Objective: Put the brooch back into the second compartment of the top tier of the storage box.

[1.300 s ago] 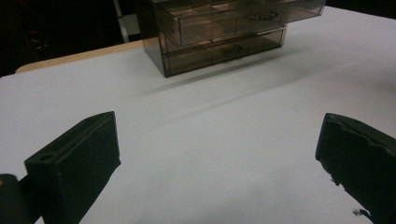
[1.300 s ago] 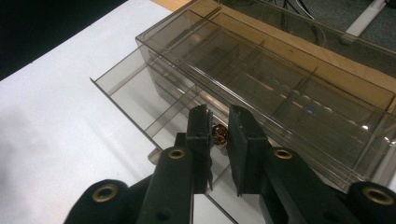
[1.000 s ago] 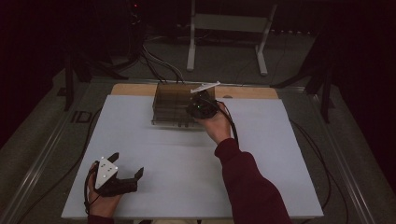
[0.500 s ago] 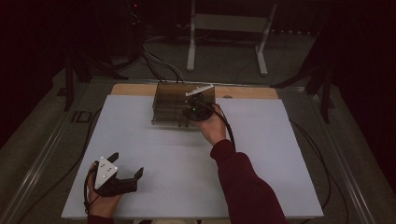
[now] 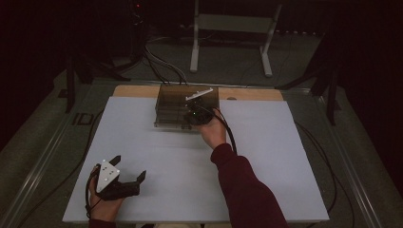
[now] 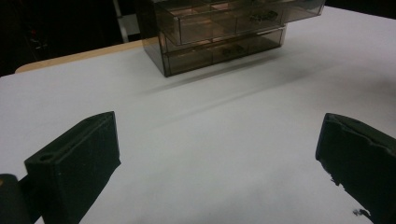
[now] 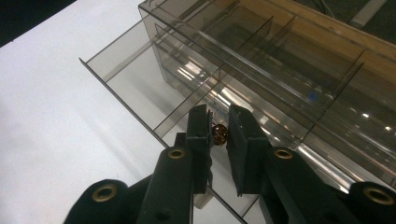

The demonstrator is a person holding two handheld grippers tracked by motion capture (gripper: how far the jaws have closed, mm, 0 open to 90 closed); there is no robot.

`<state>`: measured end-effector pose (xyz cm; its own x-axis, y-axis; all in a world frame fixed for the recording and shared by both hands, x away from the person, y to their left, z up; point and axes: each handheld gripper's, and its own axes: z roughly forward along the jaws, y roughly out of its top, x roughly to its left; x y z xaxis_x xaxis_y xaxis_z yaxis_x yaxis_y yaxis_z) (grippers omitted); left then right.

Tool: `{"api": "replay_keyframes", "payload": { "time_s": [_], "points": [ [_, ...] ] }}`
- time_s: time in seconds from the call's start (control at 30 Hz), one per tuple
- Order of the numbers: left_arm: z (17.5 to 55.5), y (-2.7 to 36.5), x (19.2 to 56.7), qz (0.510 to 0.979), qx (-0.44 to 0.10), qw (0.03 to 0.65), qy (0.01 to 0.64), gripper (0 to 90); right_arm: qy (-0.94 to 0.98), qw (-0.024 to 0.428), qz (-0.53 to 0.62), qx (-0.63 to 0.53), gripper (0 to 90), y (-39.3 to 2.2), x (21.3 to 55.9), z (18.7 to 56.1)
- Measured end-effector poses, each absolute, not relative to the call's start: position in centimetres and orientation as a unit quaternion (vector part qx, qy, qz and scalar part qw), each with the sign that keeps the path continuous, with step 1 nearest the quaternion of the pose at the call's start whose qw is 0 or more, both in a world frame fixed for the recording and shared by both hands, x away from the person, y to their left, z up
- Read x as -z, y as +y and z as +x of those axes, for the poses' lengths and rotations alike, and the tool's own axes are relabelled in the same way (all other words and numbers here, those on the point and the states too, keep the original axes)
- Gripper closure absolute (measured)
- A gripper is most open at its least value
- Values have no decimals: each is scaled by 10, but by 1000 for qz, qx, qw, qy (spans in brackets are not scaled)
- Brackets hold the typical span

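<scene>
- Dark room around a bench (image 5: pixel 157 156) with a pale grey top and a bare wooden strip along its far edge.
- Right tool (image 7: pixel 219 133): jaws nearly together, clamped on a small brown bead (image 7: pixel 219 134), held over an open drawer of the organizer.
- Smoky clear drawer organizer (image 5: pixel 178 107) stands at the middle of the far edge; its dividers form several compartments.
- Left tool (image 5: pixel 127 172): jaws wide apart with nothing between them, resting near the near left corner, well apart from the organizer.
- Dark red sleeve (image 5: pixel 242 185) reaches in from the near edge.
</scene>
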<state>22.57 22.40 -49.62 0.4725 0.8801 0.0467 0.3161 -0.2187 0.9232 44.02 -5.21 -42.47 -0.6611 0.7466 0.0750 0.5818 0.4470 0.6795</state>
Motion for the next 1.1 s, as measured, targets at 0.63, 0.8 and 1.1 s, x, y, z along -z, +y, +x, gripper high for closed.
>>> {"api": "replay_keyframes", "payload": {
  "time_s": [0.63, 0.8, 1.1],
  "points": [
    [226, 224, 497, 720, -301, 467, 415, 7, 834, 106, 411, -353, 584, -54, 432, 443],
    [226, 224, 497, 720, -301, 467, 416, 7, 830, 100, 412, -363, 501, -60, 428, 443],
    [226, 223, 497, 722, -301, 465, 415, 7, 827, 115, 414, -362, 307, -72, 422, 438]
  ]
}}
